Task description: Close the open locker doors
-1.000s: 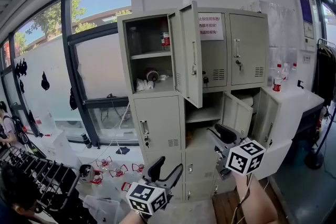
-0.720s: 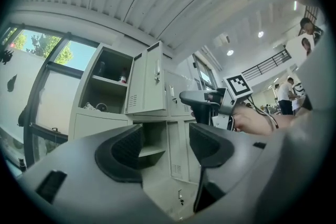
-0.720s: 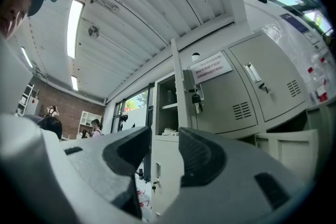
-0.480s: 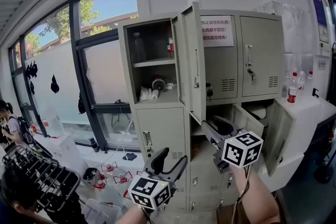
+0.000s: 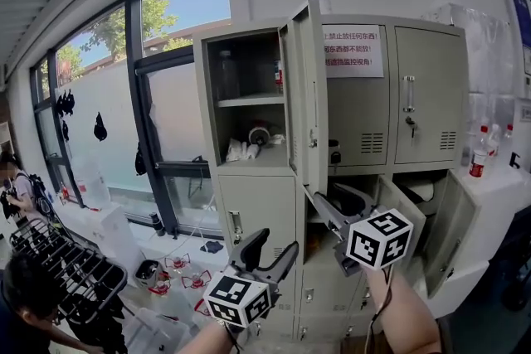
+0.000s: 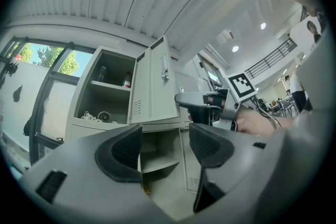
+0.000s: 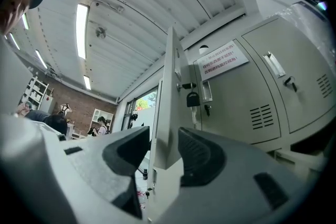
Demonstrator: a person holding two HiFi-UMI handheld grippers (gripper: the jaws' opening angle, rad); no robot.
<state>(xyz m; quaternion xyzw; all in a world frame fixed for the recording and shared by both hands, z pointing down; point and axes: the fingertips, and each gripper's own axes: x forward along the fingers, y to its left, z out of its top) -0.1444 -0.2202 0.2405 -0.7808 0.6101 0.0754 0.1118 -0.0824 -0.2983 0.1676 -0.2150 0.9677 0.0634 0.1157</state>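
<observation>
A grey steel locker bank (image 5: 257,207) stands against a white wall beside tall windows, and three of its doors hang open. The upper-left door (image 5: 309,95) is swung out almost edge-on to the head view, and two lower doors (image 5: 400,207) on the right side stand ajar. The only legible writing is a white notice (image 5: 353,50) taped to the closed upper middle door. It has three lines of red Chinese characters: the first appears to read 禁止放任何东西!, the second ends in 都不能放! and the third ends in 监控视角!. A padlock (image 5: 334,153) hangs at that door's edge. In the open upper compartment, a container with a red label (image 5: 278,75) sits on the top shelf, its print too small to read, and small white items (image 5: 249,147) lie on the shelf below. Bottles with red labels (image 5: 478,162) stand on the white counter at right, their brand unreadable. The right gripper (image 5: 332,199) is held just under the swung-out door, its jaws wide apart. Its own view shows the door's lower edge (image 7: 167,128) between them, with a gap beside each pad. The left gripper (image 5: 278,240) is lower and to the left, well short of the lockers. Its jaws are also spread wide with nothing between them, and an open lower compartment (image 6: 157,149) shows beyond.
</observation>
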